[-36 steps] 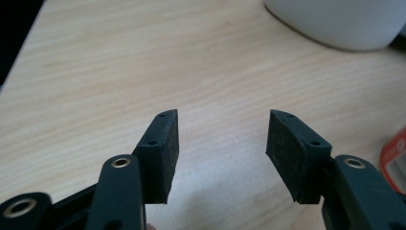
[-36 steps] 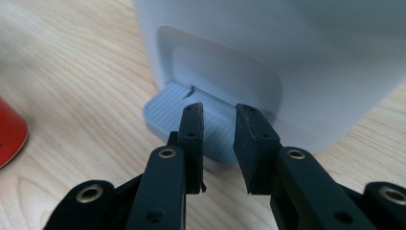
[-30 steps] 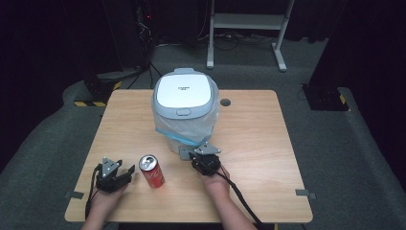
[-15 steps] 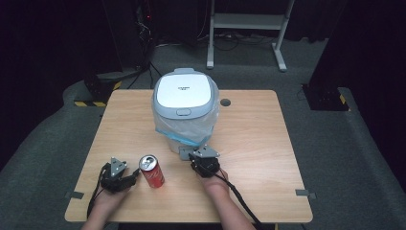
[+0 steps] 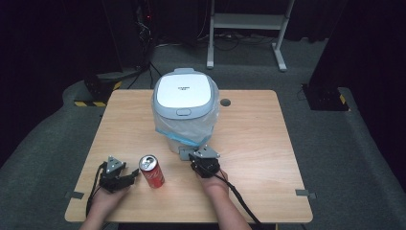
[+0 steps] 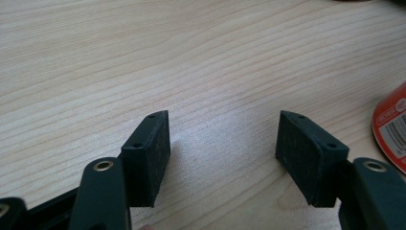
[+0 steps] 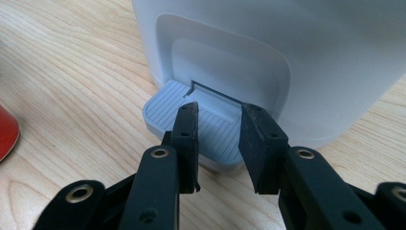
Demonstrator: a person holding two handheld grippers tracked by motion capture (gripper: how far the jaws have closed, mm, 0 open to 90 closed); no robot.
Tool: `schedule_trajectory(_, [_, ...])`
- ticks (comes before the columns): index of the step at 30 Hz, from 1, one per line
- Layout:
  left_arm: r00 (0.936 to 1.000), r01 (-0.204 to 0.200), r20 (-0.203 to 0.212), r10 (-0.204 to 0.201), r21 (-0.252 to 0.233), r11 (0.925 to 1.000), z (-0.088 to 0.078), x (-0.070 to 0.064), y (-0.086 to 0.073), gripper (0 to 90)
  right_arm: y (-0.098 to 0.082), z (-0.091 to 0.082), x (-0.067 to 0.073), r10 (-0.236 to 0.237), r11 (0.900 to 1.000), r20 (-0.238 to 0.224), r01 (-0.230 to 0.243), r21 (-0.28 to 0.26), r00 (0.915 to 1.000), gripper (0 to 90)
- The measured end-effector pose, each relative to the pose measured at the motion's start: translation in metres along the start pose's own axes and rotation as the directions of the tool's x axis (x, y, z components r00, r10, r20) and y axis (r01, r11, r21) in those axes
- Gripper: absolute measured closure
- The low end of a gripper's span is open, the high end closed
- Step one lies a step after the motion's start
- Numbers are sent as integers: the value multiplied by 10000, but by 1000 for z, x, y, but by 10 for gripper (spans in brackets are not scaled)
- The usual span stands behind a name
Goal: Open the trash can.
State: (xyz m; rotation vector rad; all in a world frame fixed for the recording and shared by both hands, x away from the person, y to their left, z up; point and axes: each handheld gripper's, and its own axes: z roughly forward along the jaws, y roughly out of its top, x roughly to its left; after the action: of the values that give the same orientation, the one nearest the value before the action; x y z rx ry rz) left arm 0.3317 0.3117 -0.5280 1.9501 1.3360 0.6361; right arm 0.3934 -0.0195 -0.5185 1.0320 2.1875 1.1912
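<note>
A white pedal bin [image 5: 184, 93] with a clear bag liner stands mid-table, its lid down. Its grey ribbed pedal [image 7: 210, 124] sticks out at the front. My right gripper [image 7: 218, 120] sits just over that pedal, jaws a narrow gap apart with nothing between them; in the high view the right gripper [image 5: 194, 157] touches the bin's foot. A red drink can [image 5: 152, 172] stands upright to the left of it. My left gripper [image 5: 131, 178] lies beside the can, pointing at it. In its own view the left gripper [image 6: 222, 143] is wide open over bare wood, the can [image 6: 392, 124] at the right edge.
The wooden table [image 5: 258, 143] has a cable hole [image 5: 225, 102] right of the bin. Cables trail from both grippers toward the front edge. Dark floor, a white stand and yellow-black marked bases lie beyond the table.
The left gripper has edged slightly right toward the can. The right gripper has stayed at the pedal, shifting very little.
</note>
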Motion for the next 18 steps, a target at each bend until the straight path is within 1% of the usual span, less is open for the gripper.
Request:
schedule_trajectory(5, [10000,2,34,-2,5,10000,0,0,0,364,0,0,-1,36,10000,-59,-36,54,10000,681])
schedule_trajectory(8, [9999,-93,49,93,6,10000,-1,-1,0,363,1,1,-1,42,10000,-84,-41,82,10000,681])
schedule_trajectory(15, [9999,-43,92,43,14,10000,0,0,0,364,1,1,-1,52,9999,-83,-51,132,10000,681])
schedule_trajectory(16, [9999,-41,103,41,18,10000,0,0,0,364,1,1,-3,-30,9999,-110,32,131,9999,681])
schedule_trajectory(17, [9999,-27,140,27,18,10000,0,0,0,365,1,1,-2,79,9998,-137,-77,173,9999,681])
schedule_trajectory(18, [9999,-17,164,17,26,10000,0,0,0,364,1,1,-2,84,9998,-151,-81,179,9998,681])
